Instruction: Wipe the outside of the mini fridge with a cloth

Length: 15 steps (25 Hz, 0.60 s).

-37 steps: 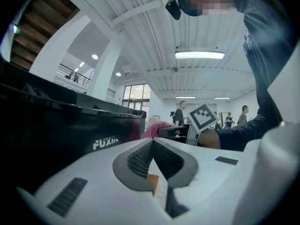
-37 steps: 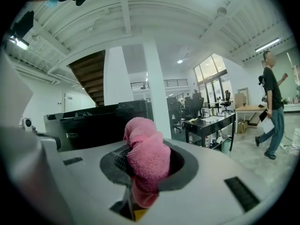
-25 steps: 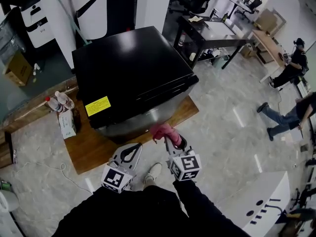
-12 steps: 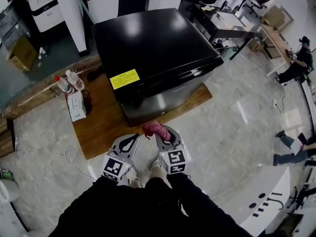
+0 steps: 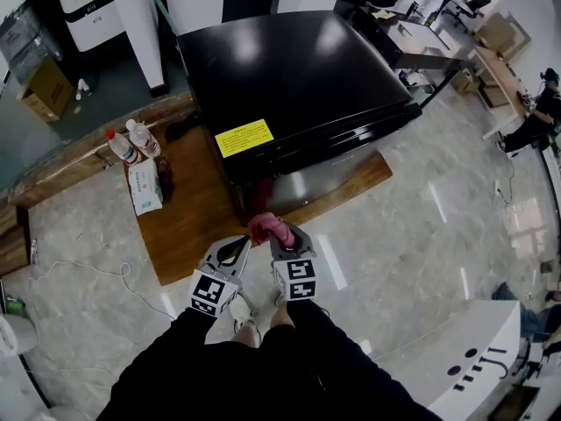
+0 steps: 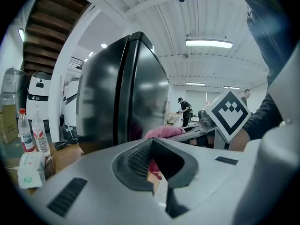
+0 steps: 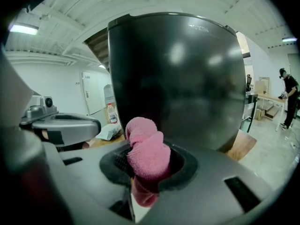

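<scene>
The black mini fridge (image 5: 298,68) stands on a wooden platform (image 5: 188,226), with a yellow label near its top front edge. My right gripper (image 5: 279,233) is shut on a bunched pink cloth (image 5: 266,228), held low against the fridge's front near its left corner. The right gripper view has the cloth (image 7: 145,151) sticking up out of that gripper (image 7: 140,172), with the dark glossy fridge (image 7: 178,78) close behind. Just to the left, my left gripper (image 5: 241,242) is shut with nothing held. In its own view the left gripper (image 6: 152,165) points at the fridge (image 6: 122,93).
Two water bottles (image 5: 131,143) and a tissue pack (image 5: 145,187) sit on the platform left of the fridge. A cable (image 5: 79,274) trails over the marble floor. A cardboard box (image 5: 46,86) lies far left, and a desk (image 5: 412,33) and a person (image 5: 543,103) far right.
Both grippers, side by side, have shifted left along the fridge's lower front, the cloth going from the middle of the front to its left corner. The head view has swung with them.
</scene>
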Motion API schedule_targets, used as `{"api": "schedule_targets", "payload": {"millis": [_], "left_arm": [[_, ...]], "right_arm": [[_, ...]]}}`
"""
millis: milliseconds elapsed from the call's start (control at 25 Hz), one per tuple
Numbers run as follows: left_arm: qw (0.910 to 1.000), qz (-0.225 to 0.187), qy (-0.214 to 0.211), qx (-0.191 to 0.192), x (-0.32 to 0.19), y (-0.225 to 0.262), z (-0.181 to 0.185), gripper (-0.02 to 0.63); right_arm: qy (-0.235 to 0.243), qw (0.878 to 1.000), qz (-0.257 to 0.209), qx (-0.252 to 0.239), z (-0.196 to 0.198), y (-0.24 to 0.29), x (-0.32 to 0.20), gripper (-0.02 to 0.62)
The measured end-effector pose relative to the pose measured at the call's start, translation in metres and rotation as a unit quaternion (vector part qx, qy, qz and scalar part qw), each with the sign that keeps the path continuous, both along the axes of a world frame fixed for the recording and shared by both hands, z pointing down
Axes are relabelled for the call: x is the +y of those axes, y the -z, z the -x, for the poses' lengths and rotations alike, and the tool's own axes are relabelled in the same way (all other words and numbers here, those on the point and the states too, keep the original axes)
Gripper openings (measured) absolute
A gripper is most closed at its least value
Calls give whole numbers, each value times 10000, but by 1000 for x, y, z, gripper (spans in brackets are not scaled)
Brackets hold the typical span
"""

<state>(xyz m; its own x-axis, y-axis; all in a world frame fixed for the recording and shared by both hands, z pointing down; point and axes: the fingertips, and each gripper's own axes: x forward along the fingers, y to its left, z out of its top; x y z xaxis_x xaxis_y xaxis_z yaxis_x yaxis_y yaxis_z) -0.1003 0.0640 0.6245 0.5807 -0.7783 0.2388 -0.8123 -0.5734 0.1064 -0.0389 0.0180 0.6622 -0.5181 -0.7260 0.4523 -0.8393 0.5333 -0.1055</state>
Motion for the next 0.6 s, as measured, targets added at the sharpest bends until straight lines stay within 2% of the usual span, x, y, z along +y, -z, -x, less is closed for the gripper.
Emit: {"api": "schedule_targets", "payload": {"millis": [360, 600], "left_arm": [[9997, 200, 106, 82, -19, -15, -4, 6], [9996, 264, 97, 45, -33, -19, -24, 6]], "right_arm": [[-322, 9988, 328, -175, 7, -16, -36, 98], [-262, 9989, 349, -155, -1, -17, -42, 98]]}}
